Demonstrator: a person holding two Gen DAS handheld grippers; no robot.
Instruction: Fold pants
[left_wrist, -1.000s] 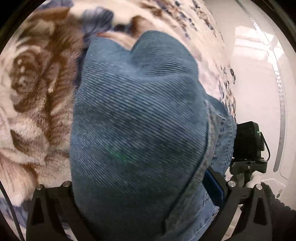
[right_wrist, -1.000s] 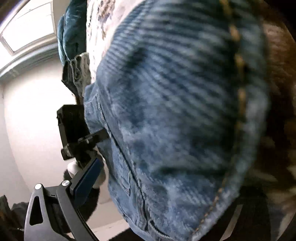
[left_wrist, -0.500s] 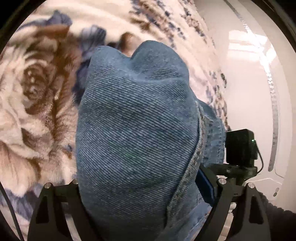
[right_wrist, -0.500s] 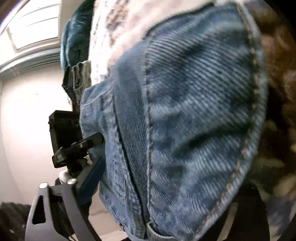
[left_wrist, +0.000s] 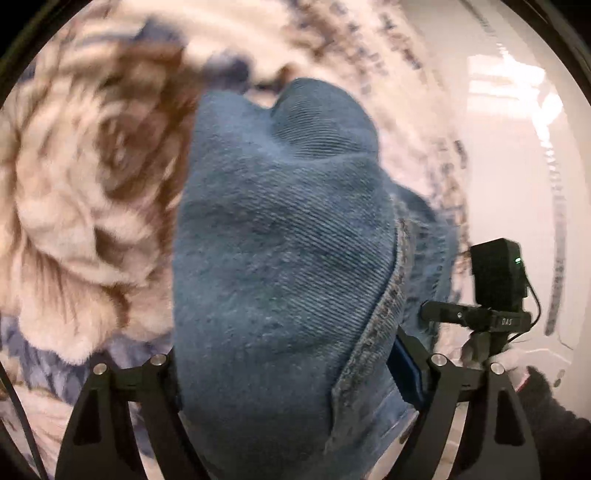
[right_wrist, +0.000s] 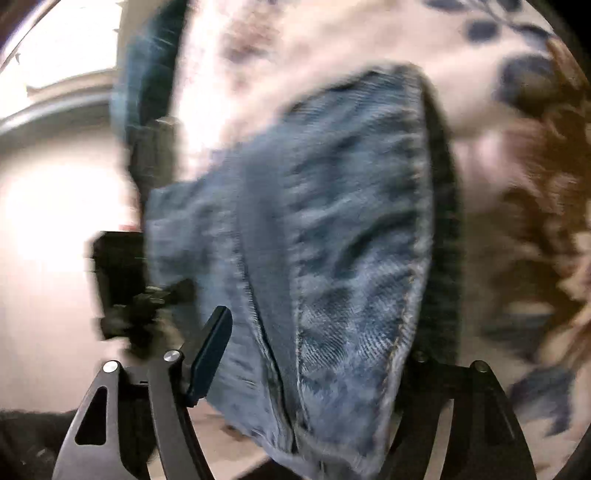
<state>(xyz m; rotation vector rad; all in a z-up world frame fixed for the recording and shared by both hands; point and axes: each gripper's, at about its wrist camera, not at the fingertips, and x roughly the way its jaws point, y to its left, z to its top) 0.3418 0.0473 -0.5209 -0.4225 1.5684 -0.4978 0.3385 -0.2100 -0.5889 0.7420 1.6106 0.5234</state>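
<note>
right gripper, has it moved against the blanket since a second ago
Yes. The right gripper has swung: more of the floral blanket shows above and right of the jeans.

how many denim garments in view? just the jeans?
2. The jeans bunch between both tongs, over the floral blanket. A second, darker denim piece sits at the blanket's far edge, top left in the right wrist view. It is blurred, and more may be hidden.
</note>
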